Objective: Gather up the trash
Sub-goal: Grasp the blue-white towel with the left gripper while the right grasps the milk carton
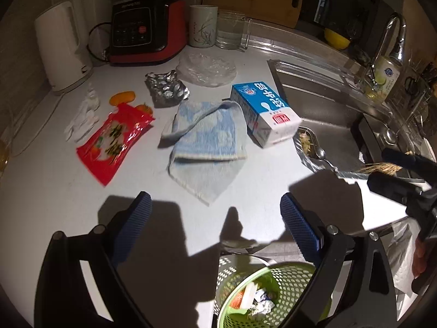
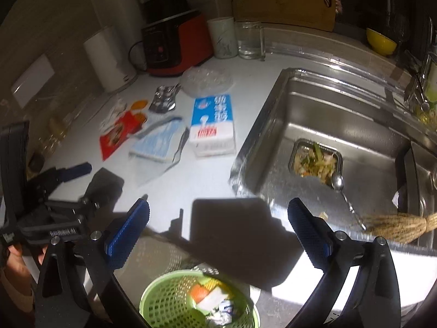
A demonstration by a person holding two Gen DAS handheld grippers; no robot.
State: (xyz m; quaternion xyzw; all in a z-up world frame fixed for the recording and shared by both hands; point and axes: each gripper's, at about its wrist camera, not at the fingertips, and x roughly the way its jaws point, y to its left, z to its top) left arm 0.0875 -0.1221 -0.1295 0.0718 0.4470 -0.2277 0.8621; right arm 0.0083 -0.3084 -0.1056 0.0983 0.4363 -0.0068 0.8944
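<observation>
Above the green basket [image 1: 273, 298], both the left gripper [image 1: 215, 216] and right gripper [image 2: 218, 224] are hanging wide apart and empty, probably choosing between the red wrapper [image 1: 114, 139] and milk carton [image 1: 265, 113].

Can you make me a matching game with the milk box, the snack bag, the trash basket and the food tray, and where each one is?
Things:
1. milk carton
2. red snack wrapper
3. green basket
4. foil food tray

Places:
A. inside the sink
B. below the counter edge, holding trash
C. beside the blue towel, on the sink side
D. next to the orange peel

Pairs: 1-C, 2-D, 3-B, 4-A
</observation>
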